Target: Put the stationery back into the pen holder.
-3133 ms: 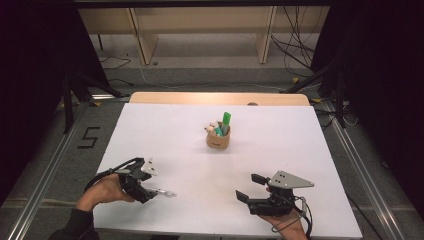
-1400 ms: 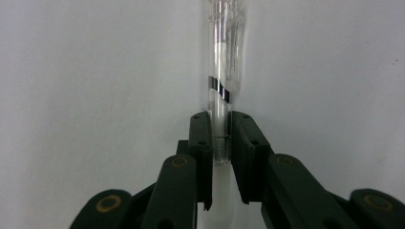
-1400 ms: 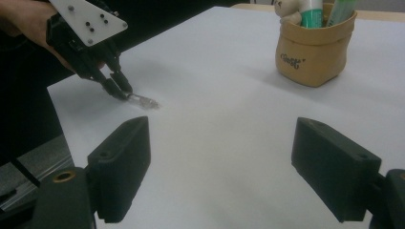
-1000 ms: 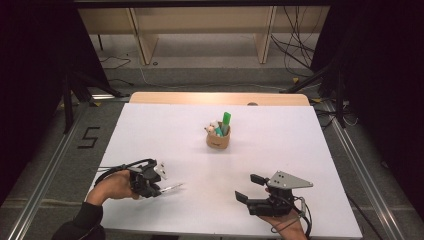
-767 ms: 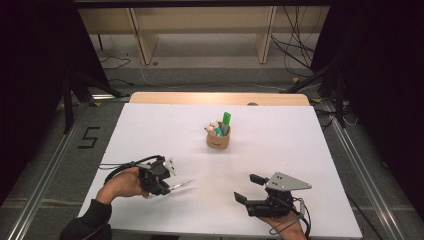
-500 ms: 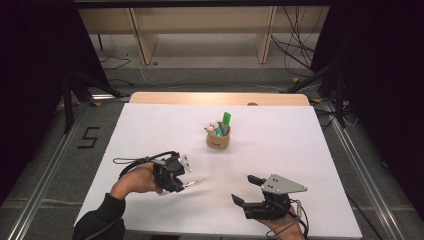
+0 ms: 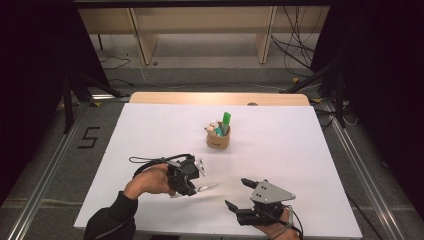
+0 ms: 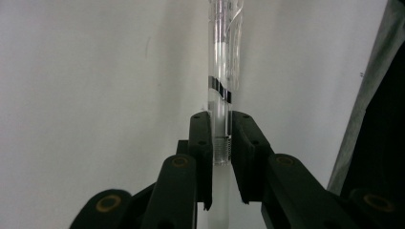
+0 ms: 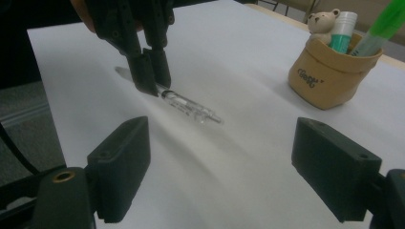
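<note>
White table (image 7: pixel 300 145) | dark room | left tongs (image 7: pixel 192 187) grip clear pen (image 8: pixel 222 95) | right tongs (image 7: pixel 239 195) agape

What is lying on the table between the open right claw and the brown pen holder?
Nothing: in the high view, only bare white table separates the right claw from the pen holder. The clear pen is off to the left.

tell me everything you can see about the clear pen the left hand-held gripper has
The clear pen is a slim see-through plastic tube with a transparent clip, a thin dark band round the barrel and a small spring inside. The left hand-held gripper clamps it between both black jaws near one end. The rest sticks out past the jaws, low over the white table, towards the right hand-held gripper. Whether it touches the table is unclear.
</note>
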